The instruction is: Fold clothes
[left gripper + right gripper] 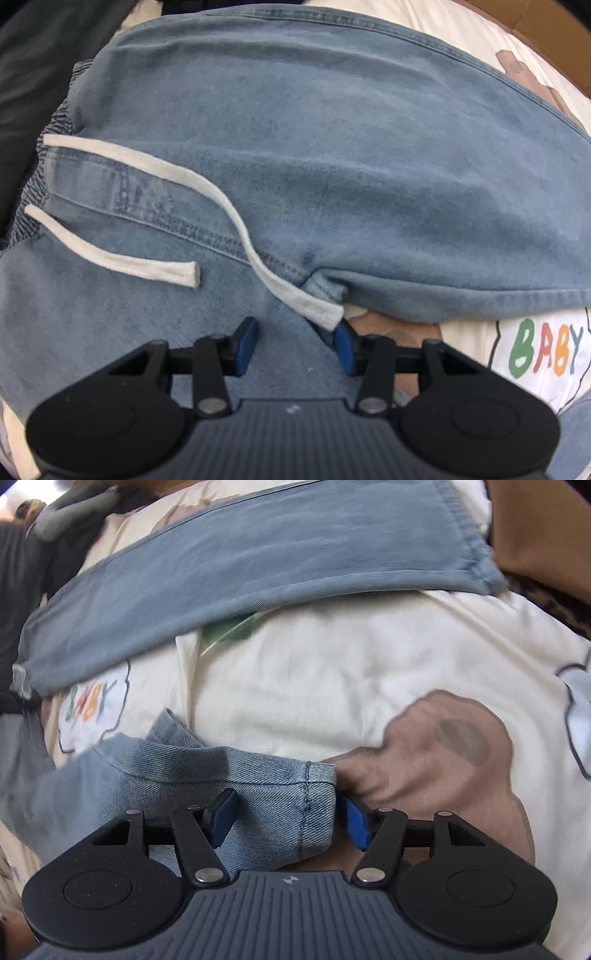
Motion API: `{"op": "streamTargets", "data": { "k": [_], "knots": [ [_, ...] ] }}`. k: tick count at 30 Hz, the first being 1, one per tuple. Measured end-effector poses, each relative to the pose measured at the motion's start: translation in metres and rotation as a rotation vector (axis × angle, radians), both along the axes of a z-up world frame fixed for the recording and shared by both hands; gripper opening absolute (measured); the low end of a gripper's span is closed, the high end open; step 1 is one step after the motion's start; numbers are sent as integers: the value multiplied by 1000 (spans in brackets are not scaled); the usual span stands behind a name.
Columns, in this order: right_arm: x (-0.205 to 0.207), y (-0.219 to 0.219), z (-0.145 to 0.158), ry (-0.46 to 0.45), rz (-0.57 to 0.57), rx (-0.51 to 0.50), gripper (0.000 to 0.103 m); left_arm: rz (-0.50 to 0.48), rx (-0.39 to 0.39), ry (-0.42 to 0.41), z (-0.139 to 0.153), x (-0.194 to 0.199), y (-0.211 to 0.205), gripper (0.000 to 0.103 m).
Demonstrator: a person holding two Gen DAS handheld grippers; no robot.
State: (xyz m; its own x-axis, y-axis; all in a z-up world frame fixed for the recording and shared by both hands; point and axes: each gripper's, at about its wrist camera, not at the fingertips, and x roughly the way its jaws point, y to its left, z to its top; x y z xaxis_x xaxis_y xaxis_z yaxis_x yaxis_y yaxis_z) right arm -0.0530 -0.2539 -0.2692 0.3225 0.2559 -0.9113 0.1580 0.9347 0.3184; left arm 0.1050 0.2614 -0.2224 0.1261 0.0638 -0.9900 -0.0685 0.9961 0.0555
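Light blue denim trousers (314, 147) lie spread on a cream printed bedsheet (532, 376). Their white drawstring (229, 210) trails across the front towards the crotch. My left gripper (295, 345) hovers open just below the crotch seam, with denim under its blue pads (245, 345). In the right wrist view one trouser leg (258, 561) runs across the top. The other leg's hem (280, 786) lies between the spread fingers of my open right gripper (288, 823).
The bedsheet (314, 686) carries a colourful "BABY" print (543, 347) and a brown bear print (443, 753). A brown board (535, 22) edges the far right. Dark fabric (37, 74) lies at the left. A grey item (74, 513) sits at the far left.
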Motion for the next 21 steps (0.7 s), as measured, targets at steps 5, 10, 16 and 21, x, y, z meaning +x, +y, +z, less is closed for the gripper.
{"op": "streamTargets", "data": {
  "k": [5, 10, 16, 21],
  "knots": [
    [2, 8, -8, -13, 37, -8, 31, 3, 2, -2, -2, -4, 0, 49],
    [-14, 9, 21, -6, -149, -29, 18, -6, 15, 7, 3, -6, -4, 41],
    [-44, 9, 69, 5, -288, -87, 17, 6, 18, 21, 8, -4, -3, 30],
    [-78, 0, 108, 42, -444, -82, 17, 5, 12, 13, 10, -3, 1, 28]
  ]
}}
